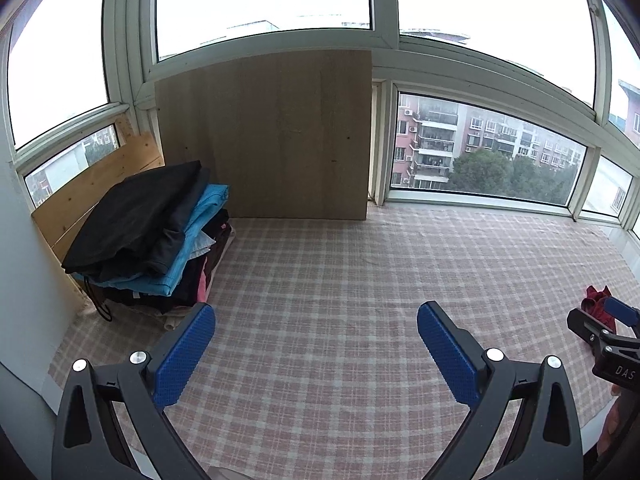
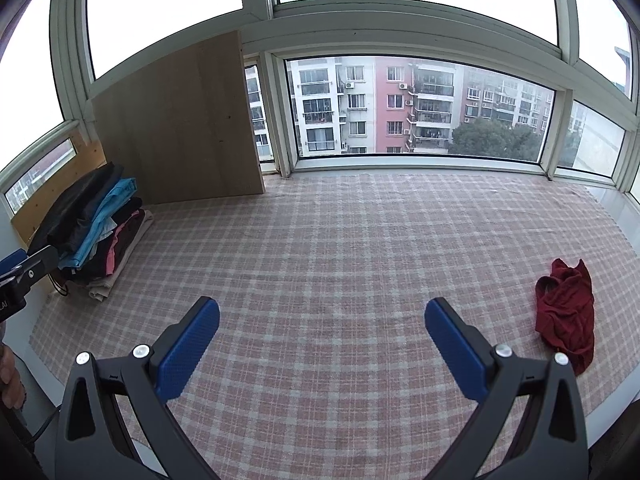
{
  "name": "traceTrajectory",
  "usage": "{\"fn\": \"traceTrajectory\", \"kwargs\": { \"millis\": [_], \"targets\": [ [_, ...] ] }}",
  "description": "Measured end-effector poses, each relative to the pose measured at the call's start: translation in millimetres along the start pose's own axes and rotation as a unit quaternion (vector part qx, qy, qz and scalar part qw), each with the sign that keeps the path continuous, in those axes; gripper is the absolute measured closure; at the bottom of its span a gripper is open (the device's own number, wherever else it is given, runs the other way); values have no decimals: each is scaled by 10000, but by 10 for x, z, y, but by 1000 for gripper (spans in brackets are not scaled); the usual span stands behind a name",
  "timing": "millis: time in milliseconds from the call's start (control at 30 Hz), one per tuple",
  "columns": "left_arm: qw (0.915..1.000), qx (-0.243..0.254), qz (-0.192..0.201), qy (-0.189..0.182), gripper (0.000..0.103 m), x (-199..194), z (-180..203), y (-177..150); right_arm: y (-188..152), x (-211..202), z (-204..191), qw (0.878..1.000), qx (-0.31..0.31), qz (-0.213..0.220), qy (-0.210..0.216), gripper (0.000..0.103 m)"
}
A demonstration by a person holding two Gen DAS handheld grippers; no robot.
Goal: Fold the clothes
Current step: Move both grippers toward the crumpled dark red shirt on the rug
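Tongs point(image 1: 316, 350) point(image 2: 322, 346) both gape empty; only the right view shows the whole red garment point(image 2: 566, 314).

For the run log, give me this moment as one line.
left gripper: jaws open, empty | right gripper: jaws open, empty | red garment: crumpled, unfolded | folded stack: far left

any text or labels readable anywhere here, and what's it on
"DAS", cut off by the frame edge: white letters on the black body of the right gripper, in the left wrist view.
"LAI", also cut off: white letters on the body of the left gripper, in the right wrist view.
No other readable text.
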State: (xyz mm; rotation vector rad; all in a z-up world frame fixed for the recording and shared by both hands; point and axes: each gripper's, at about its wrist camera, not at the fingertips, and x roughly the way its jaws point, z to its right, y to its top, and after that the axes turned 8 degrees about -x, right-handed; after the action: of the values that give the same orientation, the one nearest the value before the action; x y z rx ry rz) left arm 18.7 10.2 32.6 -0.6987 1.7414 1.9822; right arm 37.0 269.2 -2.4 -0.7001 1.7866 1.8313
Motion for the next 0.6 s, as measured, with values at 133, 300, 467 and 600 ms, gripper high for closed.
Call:
{"fn": "traceTrajectory", "kwargs": {
  "millis": [133,300,467,600],
  "targets": [
    [9999,103,12,-101,1,-9,87,-3,-51,-88,69,9999,118,-14,-109,0],
    [9992,292,7,-271,1,-7,234,-14,-126,-217,207,9990,303,-57,-310,0],
    [9973,476,-11,-567,1,-16,415,-28,-202,-354,365,9971,485,-42,-587,0],
    [9945,658,-29,-817,1,-17,614,-38,-279,-454,518,9941,668,-31,-858,0]
  ]
}}
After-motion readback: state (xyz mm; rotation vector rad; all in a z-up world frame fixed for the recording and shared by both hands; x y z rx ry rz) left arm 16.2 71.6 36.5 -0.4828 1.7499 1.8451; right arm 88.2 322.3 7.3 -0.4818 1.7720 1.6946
